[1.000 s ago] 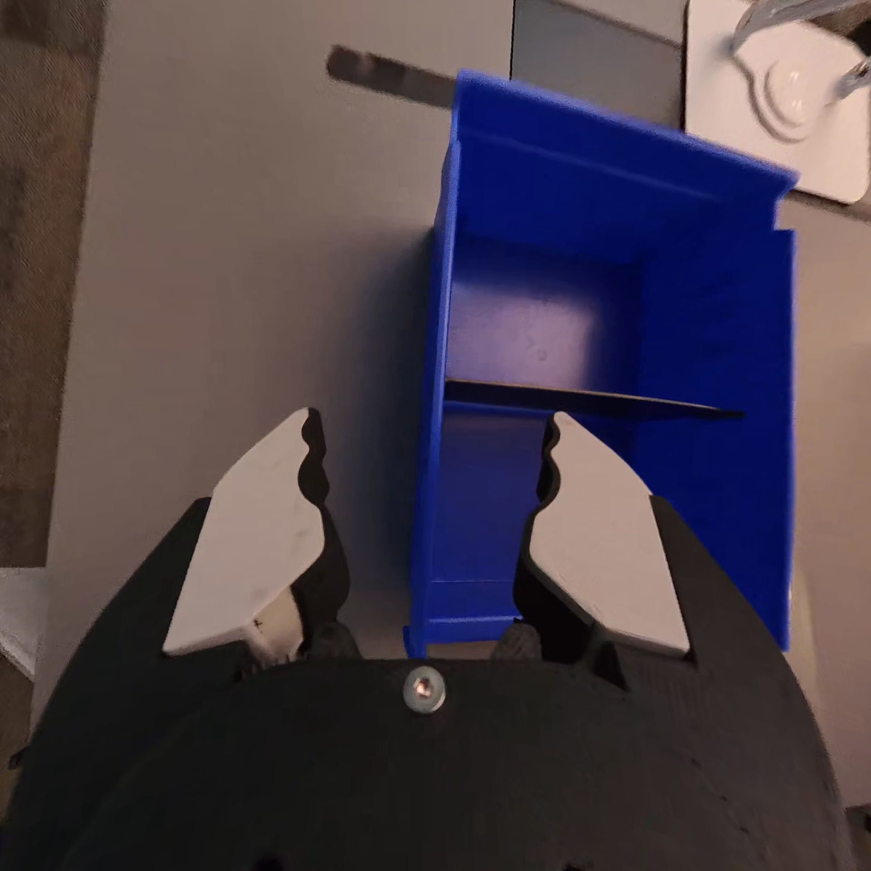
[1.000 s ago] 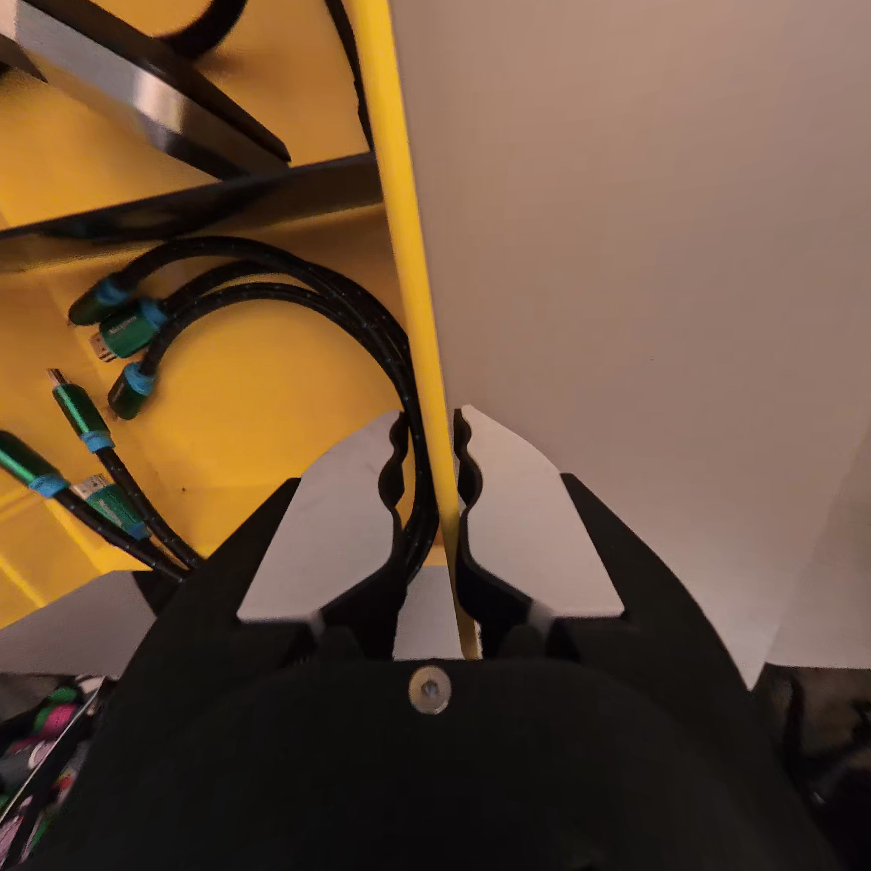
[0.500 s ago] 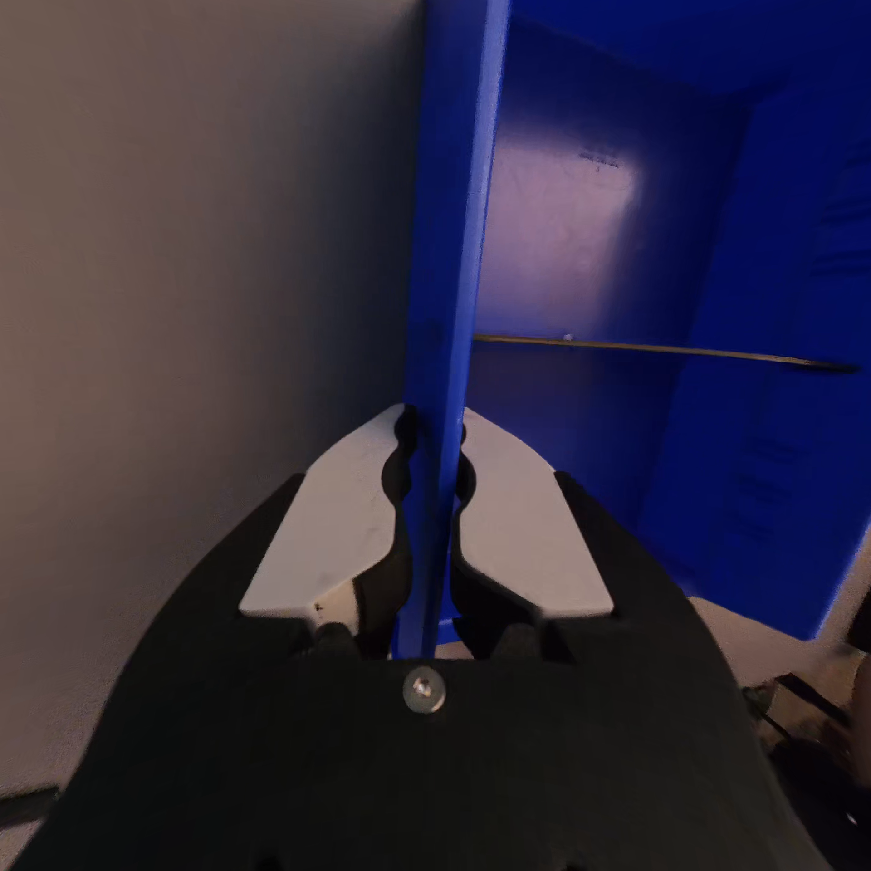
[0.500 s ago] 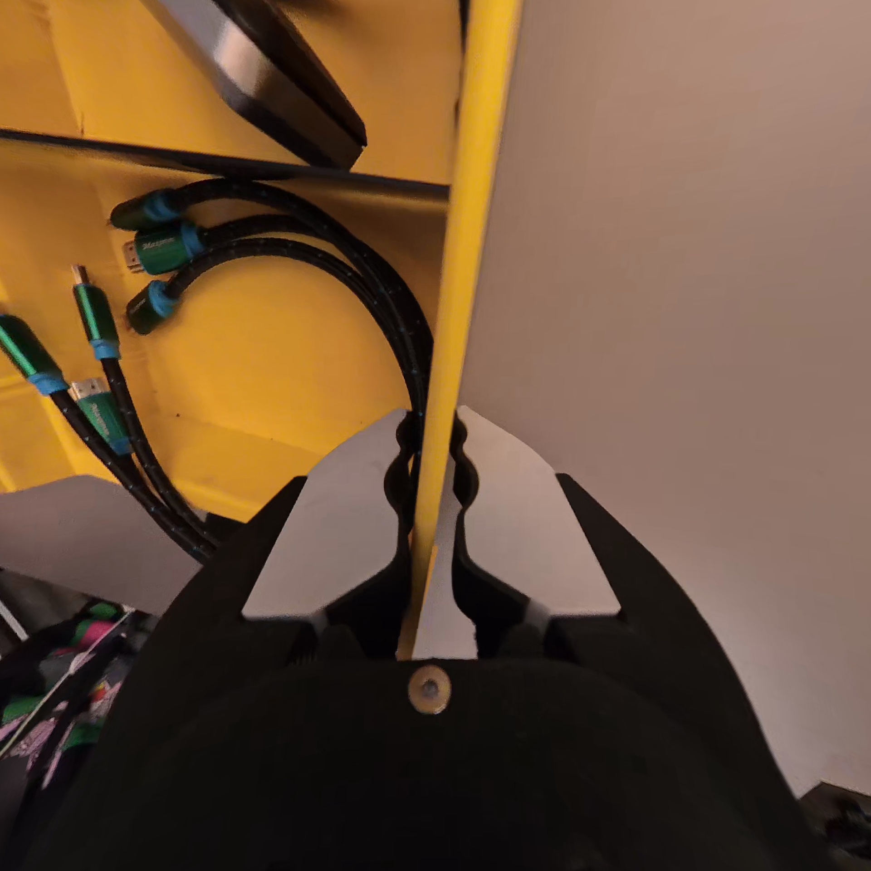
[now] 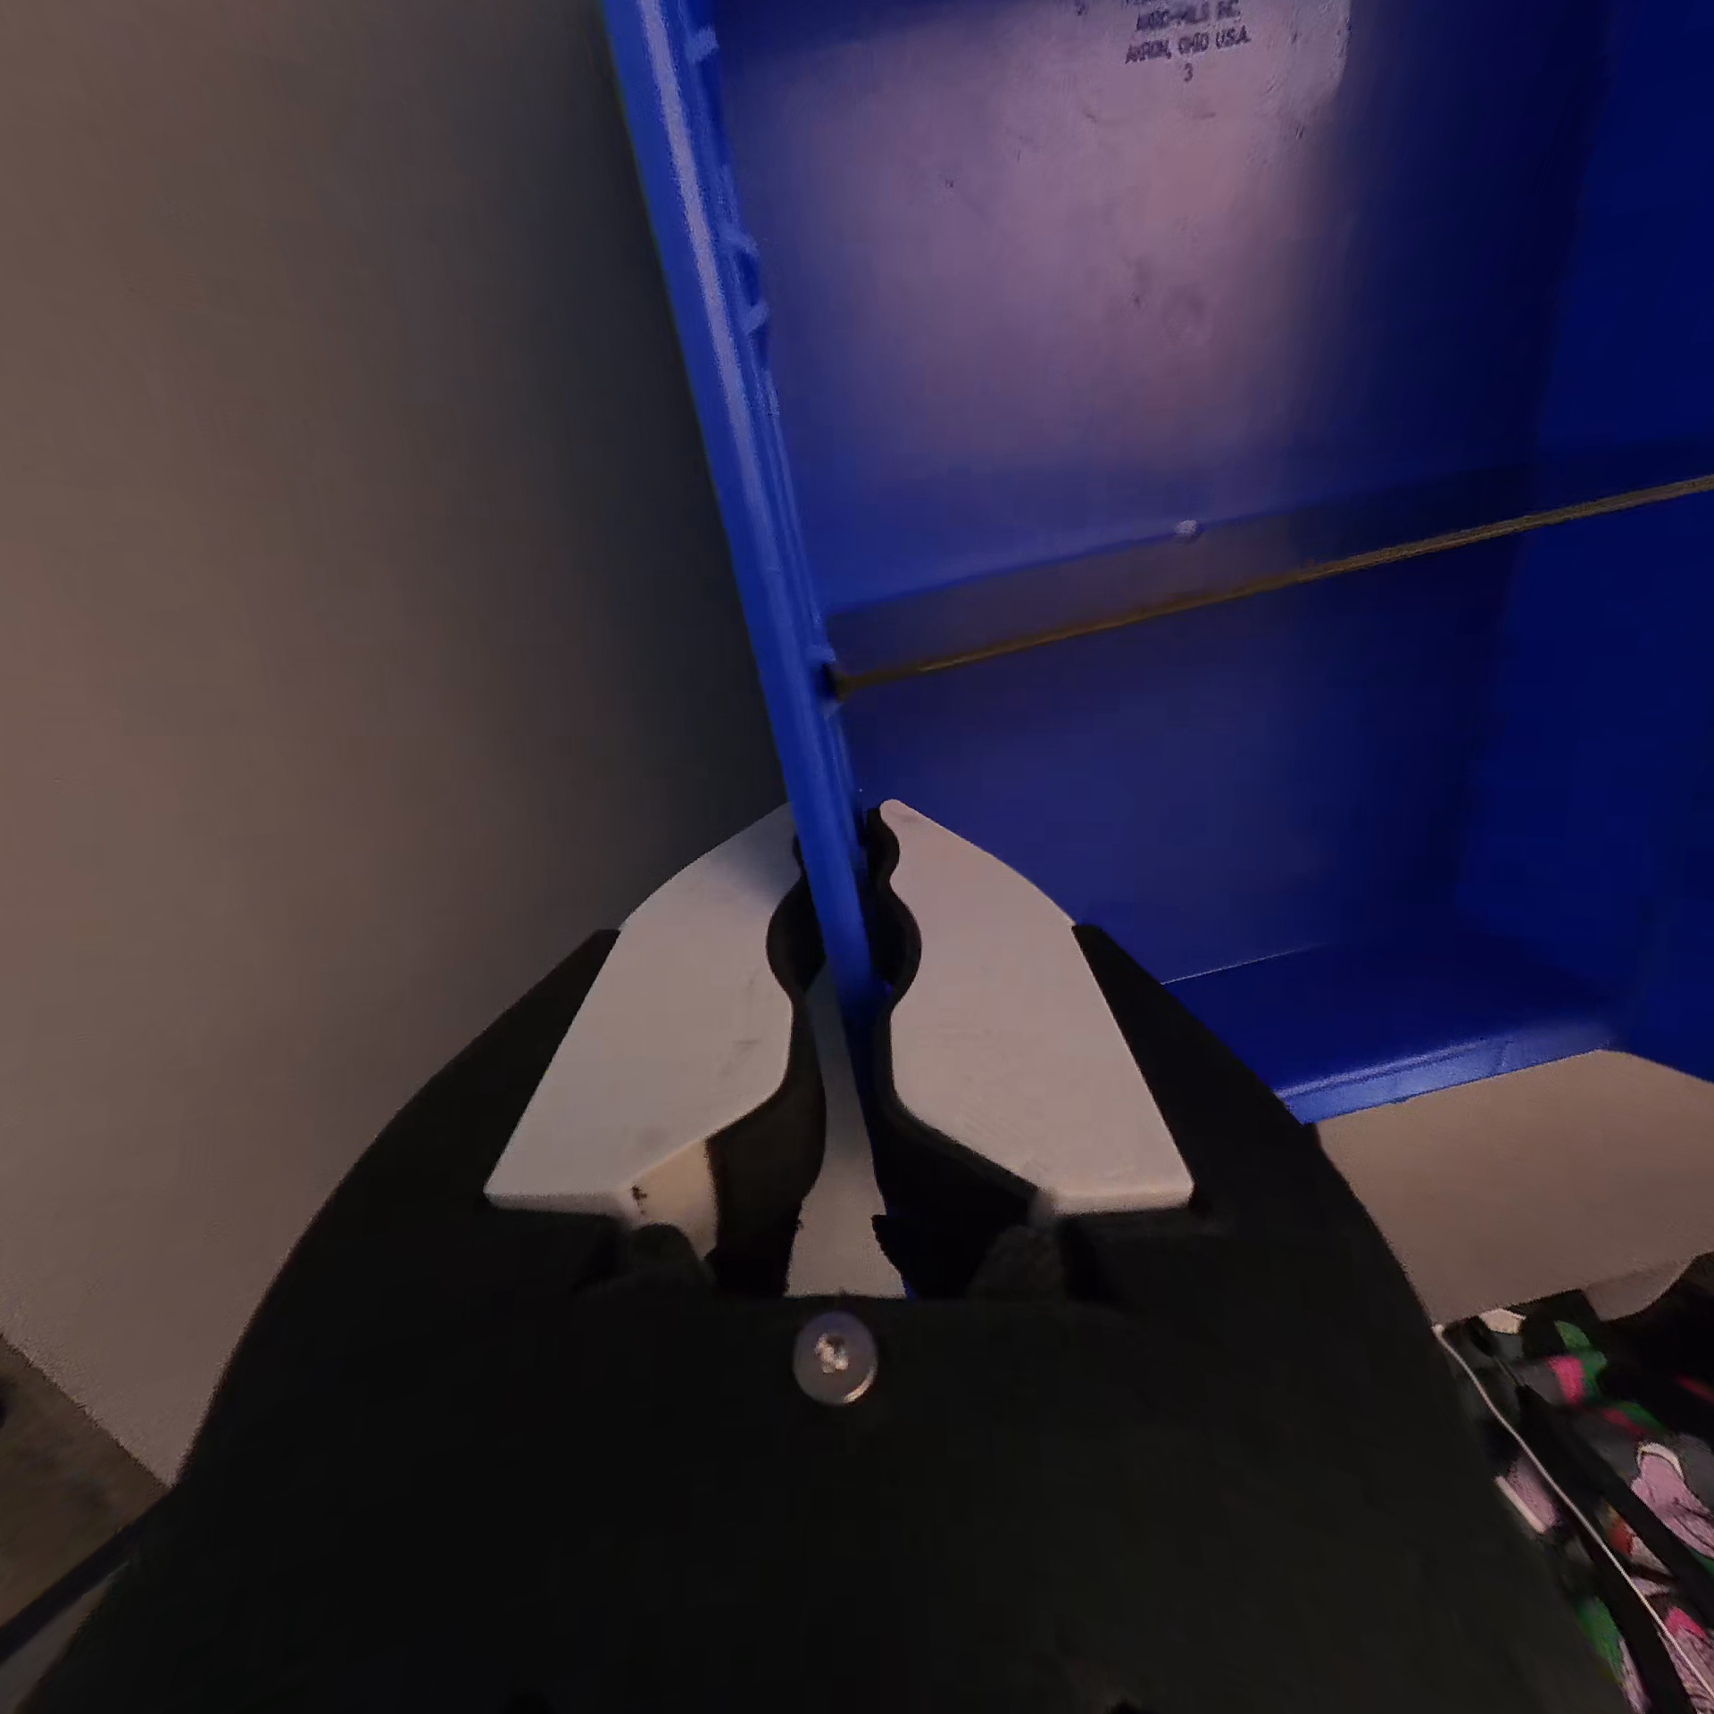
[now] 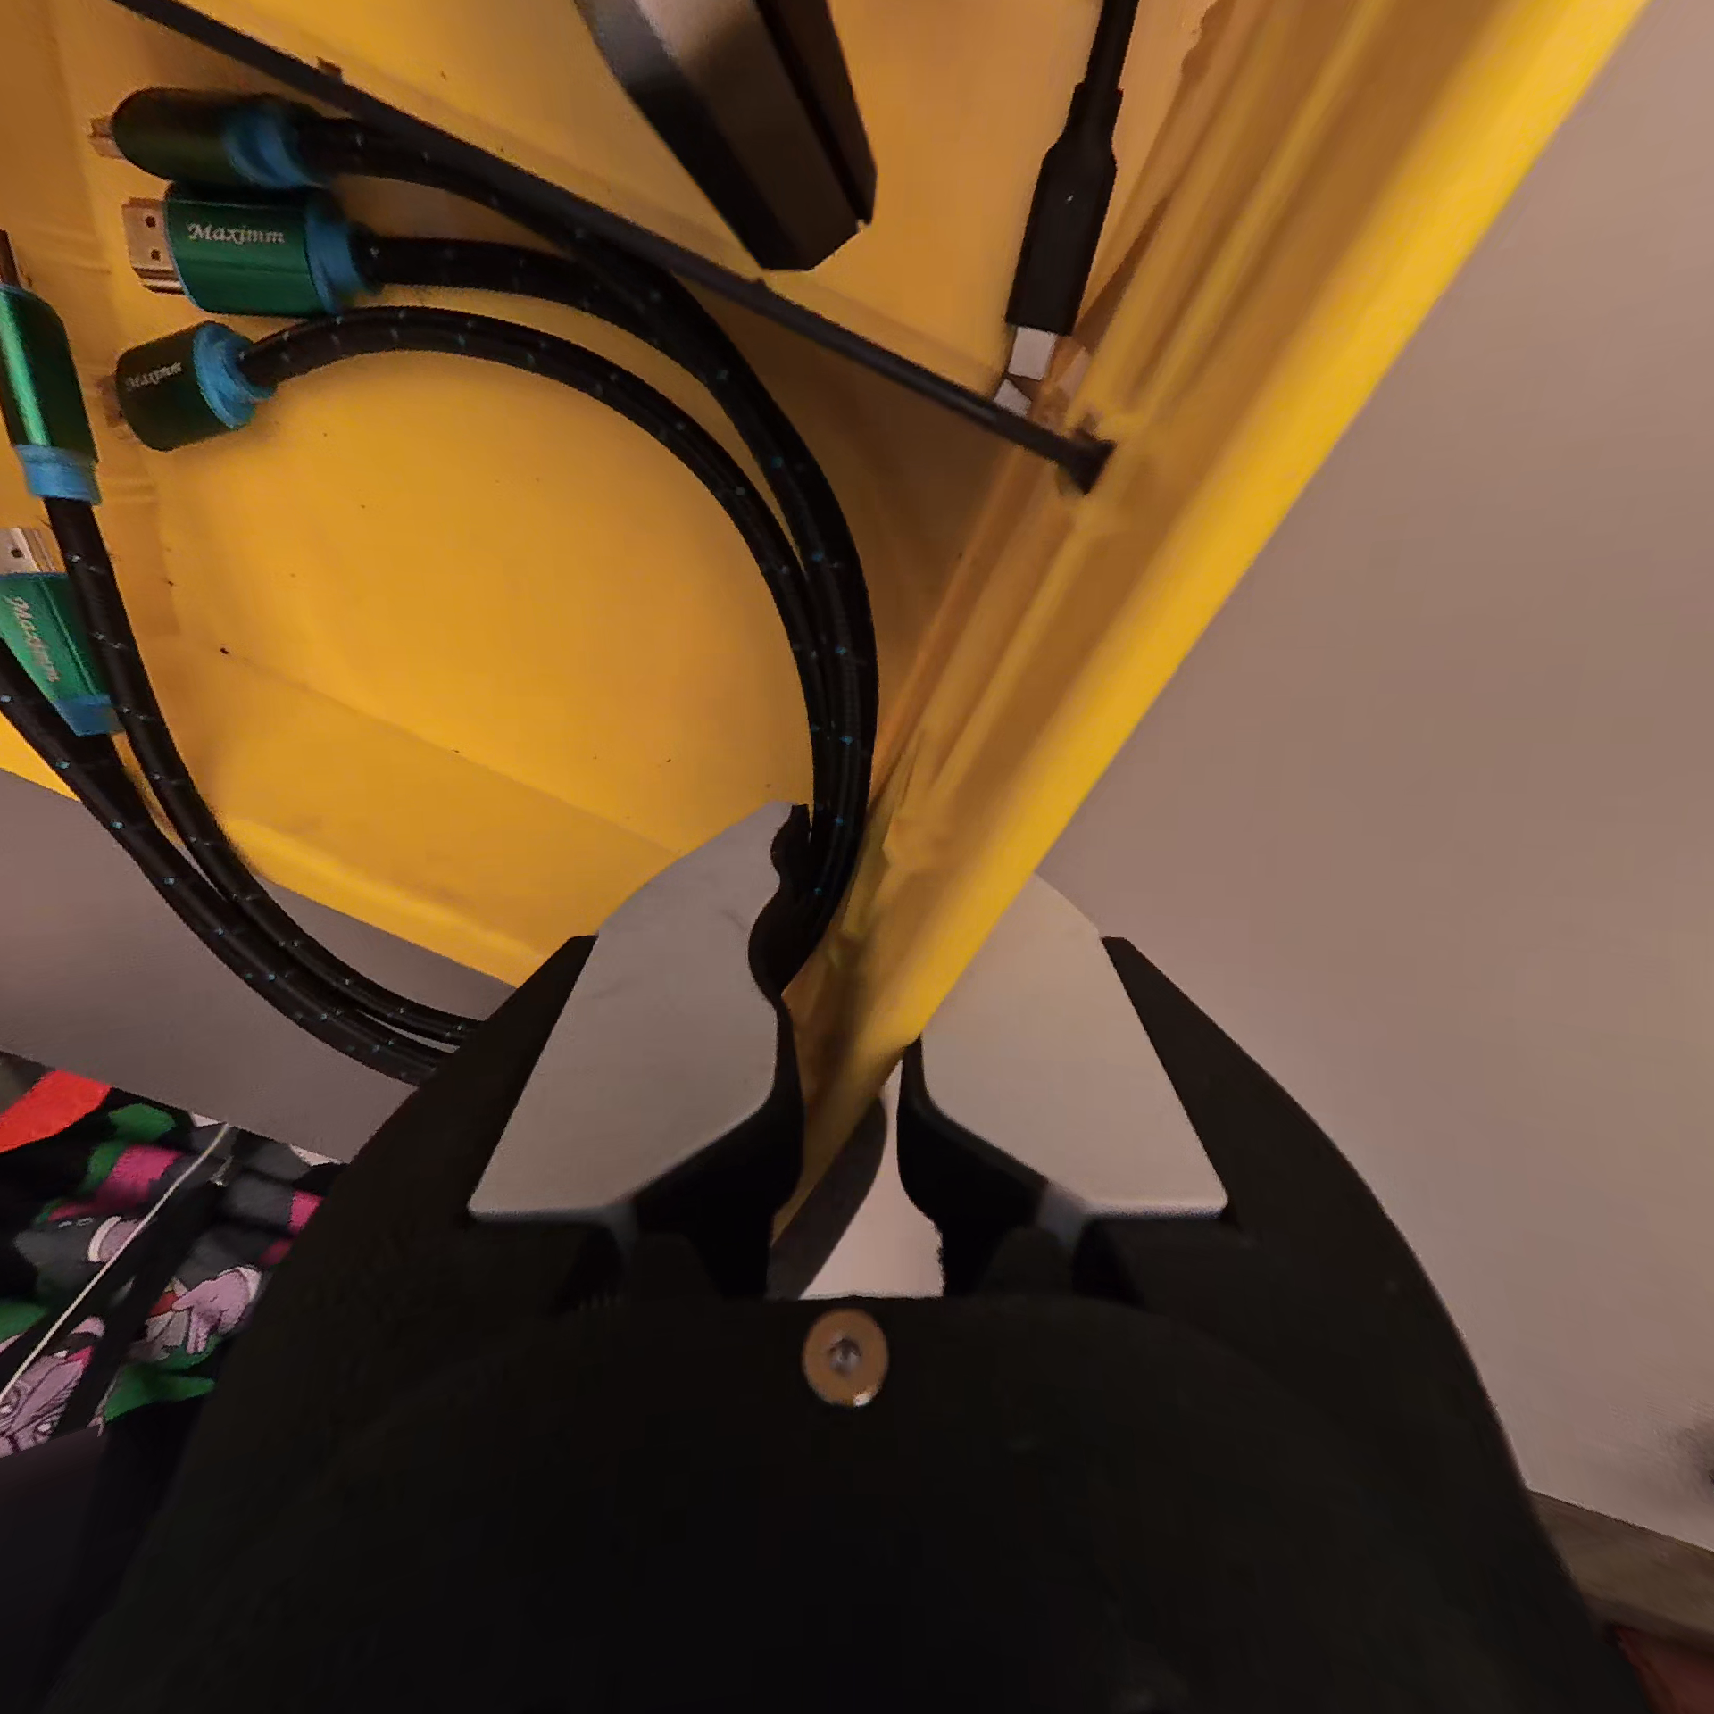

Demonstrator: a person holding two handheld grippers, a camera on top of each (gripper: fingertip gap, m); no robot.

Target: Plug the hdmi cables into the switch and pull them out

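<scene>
The plastic bin [image 5: 1159, 788] is deep blue; the other plastic bin [image 6: 482, 594] is bright yellow. Braided black cables [image 6: 649, 390] carry blue flecks, green metallic plugs and blue collars, and the tabletop [image 6: 1438, 835] is plain beige.

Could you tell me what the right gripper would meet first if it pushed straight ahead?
The right gripper is already shut on the yellow bin wall, so it would only slide further along that wall; depth beyond is unclear.

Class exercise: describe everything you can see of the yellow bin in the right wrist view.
The yellow bin looks like smooth, opaque plastic, with a thin black divider across it. The right gripper is shut on its side wall, one finger inside, one outside. Black braided HDMI cables with green plugs lie inside, and a dark switch lies beyond the divider.
</scene>
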